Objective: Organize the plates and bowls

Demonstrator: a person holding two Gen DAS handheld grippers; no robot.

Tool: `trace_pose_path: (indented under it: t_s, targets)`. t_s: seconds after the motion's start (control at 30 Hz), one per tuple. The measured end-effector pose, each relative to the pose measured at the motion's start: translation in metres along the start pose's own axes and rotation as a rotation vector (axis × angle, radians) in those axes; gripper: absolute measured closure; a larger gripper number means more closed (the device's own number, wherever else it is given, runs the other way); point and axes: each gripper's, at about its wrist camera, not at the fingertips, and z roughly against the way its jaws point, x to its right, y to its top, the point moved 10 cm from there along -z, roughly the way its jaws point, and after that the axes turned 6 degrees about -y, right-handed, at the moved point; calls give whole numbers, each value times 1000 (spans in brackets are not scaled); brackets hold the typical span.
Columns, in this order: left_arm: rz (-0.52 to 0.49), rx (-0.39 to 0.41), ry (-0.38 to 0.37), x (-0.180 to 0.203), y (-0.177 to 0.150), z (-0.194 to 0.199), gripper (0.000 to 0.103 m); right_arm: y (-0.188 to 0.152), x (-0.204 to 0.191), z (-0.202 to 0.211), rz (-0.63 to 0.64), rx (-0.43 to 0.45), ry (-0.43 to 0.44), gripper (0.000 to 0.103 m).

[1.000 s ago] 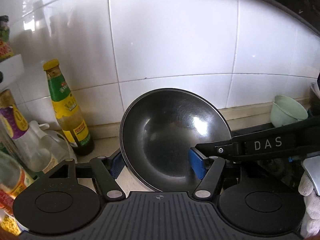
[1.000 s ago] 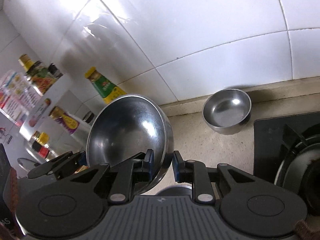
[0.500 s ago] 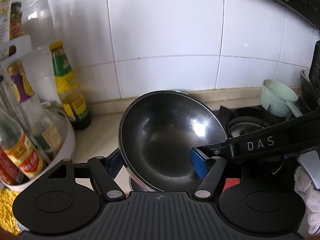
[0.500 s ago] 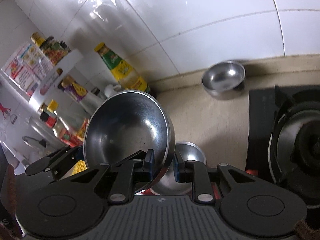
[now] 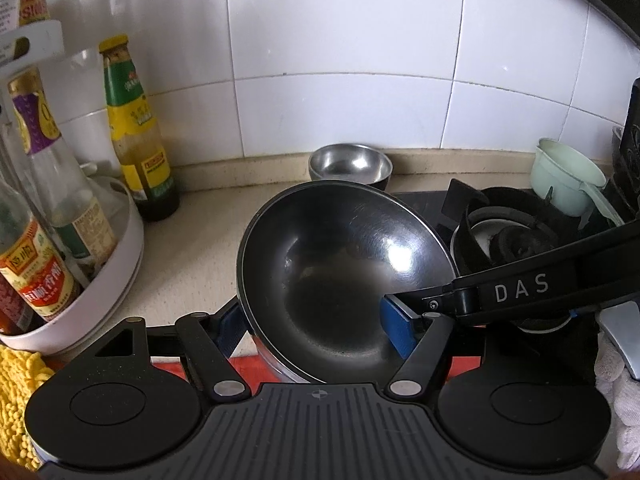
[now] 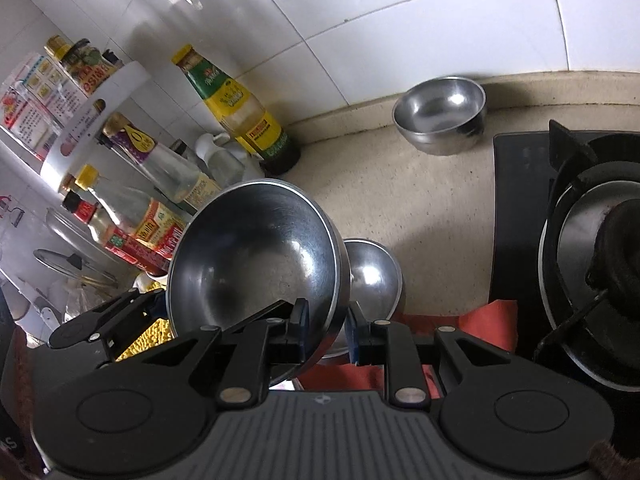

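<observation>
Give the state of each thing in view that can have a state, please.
large steel bowl, lifted, tilted, empty.
right gripper, shut on the large steel bowl's rim.
left gripper, open, fingers wide apart at the large steel bowl.
small bowl by the wall, upright, empty.
second small bowl, upright on the counter, empty.
stove burner, unlit.
green-label bottle, upright, capped.
mint cup, tipped sideways.

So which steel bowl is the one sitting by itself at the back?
Find the white tiled wall, then the beige counter at its foot. The small steel bowl stands there alone, left of the black stove; unlike the other two bowls, nothing holds or touches it.
</observation>
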Motion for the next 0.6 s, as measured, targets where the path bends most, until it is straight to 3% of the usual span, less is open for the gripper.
trace_pose_path:
  t_s: [0.33,0.6]
  targets:
    - [20,-79,-31,-18,-10,-32,27,0,4,-33,-12,-55,-55,83]
    - [6,-97,-52,-21,-9,-39,27,1,3,-41,20,-60,-88,83]
